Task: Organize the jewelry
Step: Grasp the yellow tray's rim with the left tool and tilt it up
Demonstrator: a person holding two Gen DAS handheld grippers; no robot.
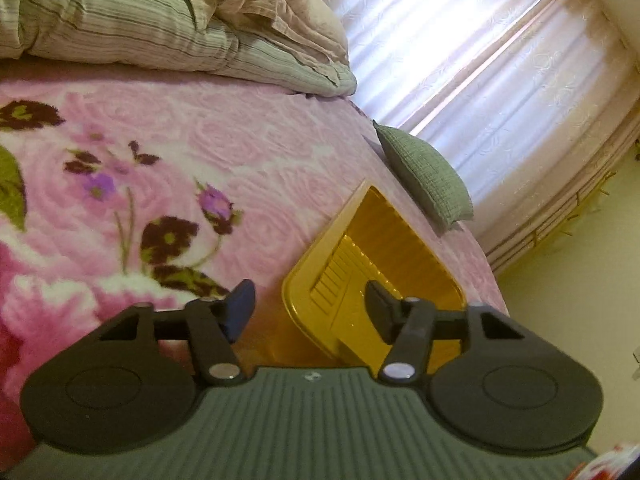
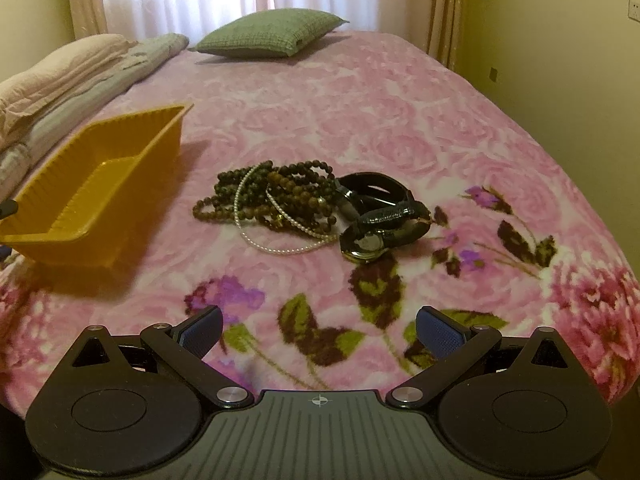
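pink floral blanket point(image 2: 360, 92) carries everything; left gripper point(image 1: 310, 304) half-open astride the yellow tray point(image 2: 92, 188) wall, right gripper point(image 2: 320, 332) wide, empty, before the bead necklaces point(image 2: 272, 196).

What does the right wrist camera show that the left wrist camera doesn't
Only the right wrist view shows the jewelry: a heap of dark bead strands, a pearl necklace and a black-strapped watch, plus the open right gripper. Only the left wrist view shows the left gripper straddling the tray's near rim. Both show the yellow tray, the green pillow, folded bedding, the floral blanket and the curtains.
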